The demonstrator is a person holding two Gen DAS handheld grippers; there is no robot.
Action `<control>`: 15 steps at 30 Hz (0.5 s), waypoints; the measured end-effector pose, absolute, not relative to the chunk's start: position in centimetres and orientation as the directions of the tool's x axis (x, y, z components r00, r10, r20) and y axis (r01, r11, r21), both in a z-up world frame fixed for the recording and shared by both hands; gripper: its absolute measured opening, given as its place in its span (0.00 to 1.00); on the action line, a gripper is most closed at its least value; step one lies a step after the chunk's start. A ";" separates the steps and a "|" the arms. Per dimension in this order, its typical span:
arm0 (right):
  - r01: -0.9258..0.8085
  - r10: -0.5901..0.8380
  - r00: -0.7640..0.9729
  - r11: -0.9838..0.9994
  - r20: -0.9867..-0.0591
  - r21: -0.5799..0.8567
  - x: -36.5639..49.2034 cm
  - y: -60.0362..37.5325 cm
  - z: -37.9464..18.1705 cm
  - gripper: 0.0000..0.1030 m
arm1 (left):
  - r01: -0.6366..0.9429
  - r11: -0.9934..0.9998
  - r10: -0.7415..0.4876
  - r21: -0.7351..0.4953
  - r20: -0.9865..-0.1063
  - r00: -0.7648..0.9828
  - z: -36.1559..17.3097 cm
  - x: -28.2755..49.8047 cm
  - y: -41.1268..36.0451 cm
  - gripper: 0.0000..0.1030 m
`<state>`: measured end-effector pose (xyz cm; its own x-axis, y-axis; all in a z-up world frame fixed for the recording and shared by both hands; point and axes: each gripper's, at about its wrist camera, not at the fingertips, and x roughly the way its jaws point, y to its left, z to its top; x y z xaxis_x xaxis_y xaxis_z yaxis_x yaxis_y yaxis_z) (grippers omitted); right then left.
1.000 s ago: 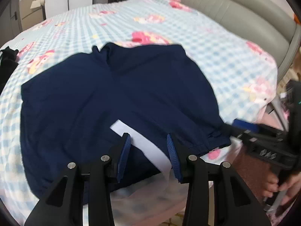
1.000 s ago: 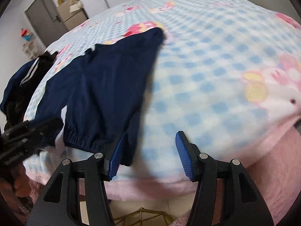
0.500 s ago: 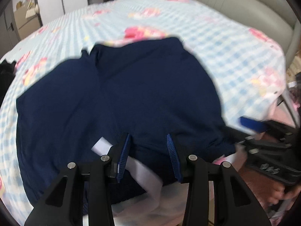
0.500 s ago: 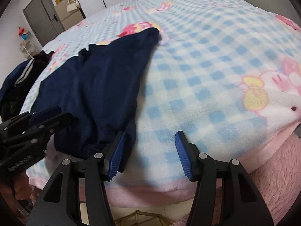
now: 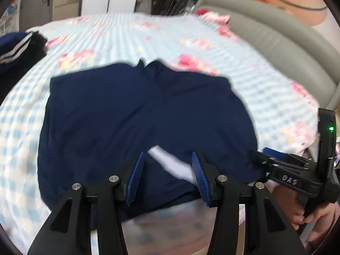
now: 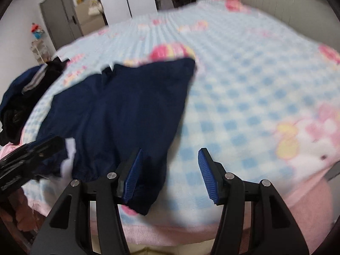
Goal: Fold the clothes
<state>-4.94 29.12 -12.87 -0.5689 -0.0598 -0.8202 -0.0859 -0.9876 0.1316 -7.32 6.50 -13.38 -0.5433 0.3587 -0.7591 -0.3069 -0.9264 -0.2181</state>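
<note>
Left gripper first: its blue-padded jaws stand wide apart, gripping nothing, poised over the near hem of the navy shorts, with a white strip of the garment showing in the gap between them. Over to the right gripper, and it is spread just as wide, nothing pinched; its left pad sits right over the near right corner of the shorts while its right pad hangs over bare blanket. From the left camera that right gripper shows side-on at the shorts' corner, a green light glowing on its body and the person's hand wrapped round the grip. Moving outward, the shorts lie spread flat on the blue-and-white checked blanket, waistband towards the near edge, legs pointing away, the near corner drooping over the pink trim. The blanket carries pink cartoon prints. Further left, well apart from the shorts, a dark heap of clothes with white stripes sits at the bed's edge. Beyond, a grey padded headboard curves along the right side, and a grey door stands at the back.
</note>
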 end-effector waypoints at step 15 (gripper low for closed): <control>0.025 0.000 -0.580 -1.000 -0.815 -0.017 -3.8 24.7 -11.8 0.55 | -0.125 -0.977 0.211 -0.172 -0.845 -0.492 -14.5 -8.0 -0.1 0.48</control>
<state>-3.84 24.72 -11.84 -0.5800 -0.0002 -0.8146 0.0245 -0.9996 -0.0172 -7.98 -0.09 -14.49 -0.4921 0.2113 -0.8445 -0.1247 -0.9772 -0.1718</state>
